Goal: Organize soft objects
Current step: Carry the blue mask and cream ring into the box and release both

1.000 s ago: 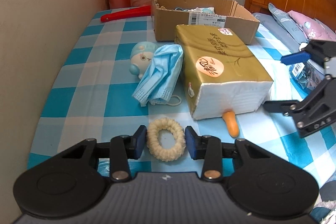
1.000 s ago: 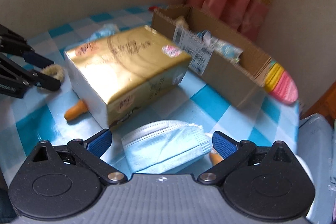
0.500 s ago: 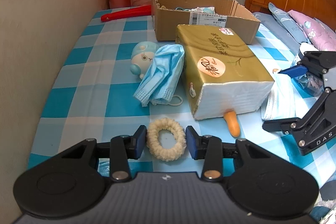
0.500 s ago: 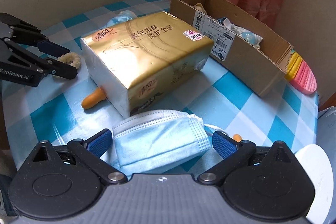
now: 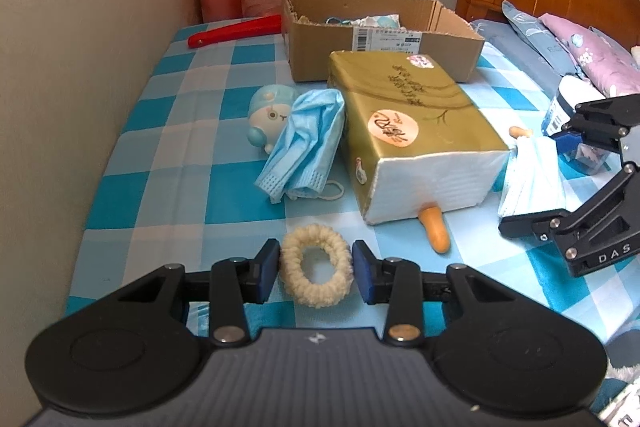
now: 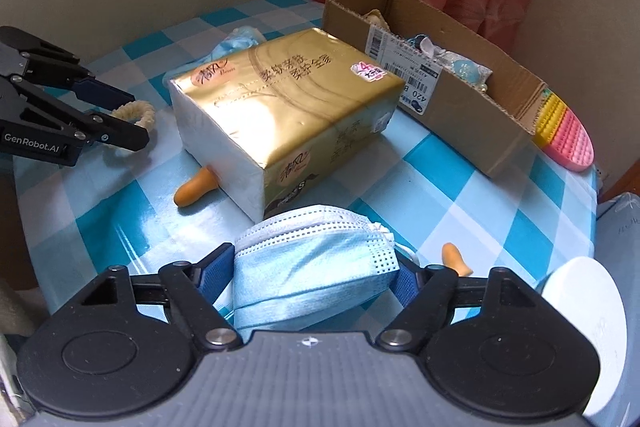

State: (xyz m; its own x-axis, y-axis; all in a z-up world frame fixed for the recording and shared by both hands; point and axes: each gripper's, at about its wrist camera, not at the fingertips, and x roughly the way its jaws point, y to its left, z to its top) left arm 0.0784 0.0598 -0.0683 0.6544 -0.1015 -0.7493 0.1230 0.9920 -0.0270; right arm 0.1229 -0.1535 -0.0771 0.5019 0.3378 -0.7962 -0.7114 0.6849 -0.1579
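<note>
A cream scrunchie (image 5: pixel 316 298) lies flat on the blue checked cloth (image 5: pixel 160 163). My left gripper (image 5: pixel 314 267) has a blue pad against each side of it, and its jaws are closing a little. A pale blue face mask (image 6: pixel 312 267) bulges up between the pads of my right gripper (image 6: pixel 312 277), whose jaws are closing on it. From the left wrist view the right gripper (image 5: pixel 532 183) sits at the right over that mask (image 5: pixel 528 171). A second blue mask (image 5: pixel 304 143) lies crumpled beside a gold tissue pack (image 5: pixel 408 115).
An open cardboard box (image 5: pixel 384 67) with small items stands behind the tissue pack. A blue round toy (image 5: pixel 266 115), an orange soft piece (image 5: pixel 434 231), a red tool (image 5: pixel 236 31) and a pink bubble toy (image 6: pixel 568 135) lie around. Wall at left, pillows (image 5: pixel 592 51) at right.
The right gripper's pads have come in from wide apart onto the mask, which now bunches upward. The left gripper and the scrunchie have stayed where they were.
</note>
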